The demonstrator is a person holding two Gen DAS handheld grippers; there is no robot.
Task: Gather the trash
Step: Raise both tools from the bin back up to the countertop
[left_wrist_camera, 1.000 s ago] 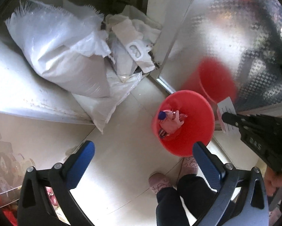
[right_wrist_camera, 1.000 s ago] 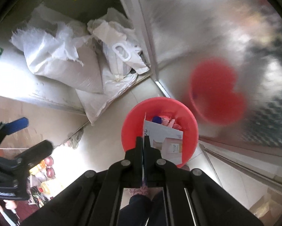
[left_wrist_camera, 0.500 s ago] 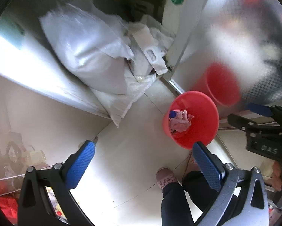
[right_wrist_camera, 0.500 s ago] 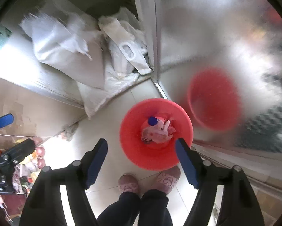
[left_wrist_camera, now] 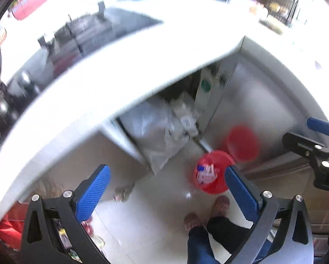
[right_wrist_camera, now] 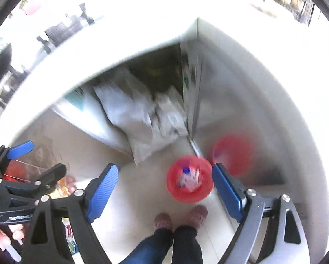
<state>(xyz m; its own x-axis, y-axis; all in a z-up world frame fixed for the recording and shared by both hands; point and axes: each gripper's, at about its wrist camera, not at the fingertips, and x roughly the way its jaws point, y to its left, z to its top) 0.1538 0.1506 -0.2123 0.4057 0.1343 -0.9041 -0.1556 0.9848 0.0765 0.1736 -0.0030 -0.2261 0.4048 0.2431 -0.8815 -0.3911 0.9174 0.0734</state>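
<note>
On the floor below stands the red bucket (right_wrist_camera: 189, 183) holding trash (right_wrist_camera: 189, 179), well apart from both tongs. Only the right view shows the left tongs (right_wrist_camera: 33, 157) from outside, spread. The right tongs (right_wrist_camera: 162, 195) are opening, empty. White sacks (right_wrist_camera: 140, 118) crowd beneath the worktop (left_wrist_camera: 120, 81); 2 slippered feet (right_wrist_camera: 179, 216) stand beside the bucket.

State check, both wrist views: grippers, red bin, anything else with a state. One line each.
left gripper: open, nothing between the fingers.
right gripper: jaws opening, nothing between them.
red bin: upright on the floor, no lid, trash inside.
trash: lying in the bin, blue-capped item on top.
white sacks: slumped under the counter, in a heap.
</note>
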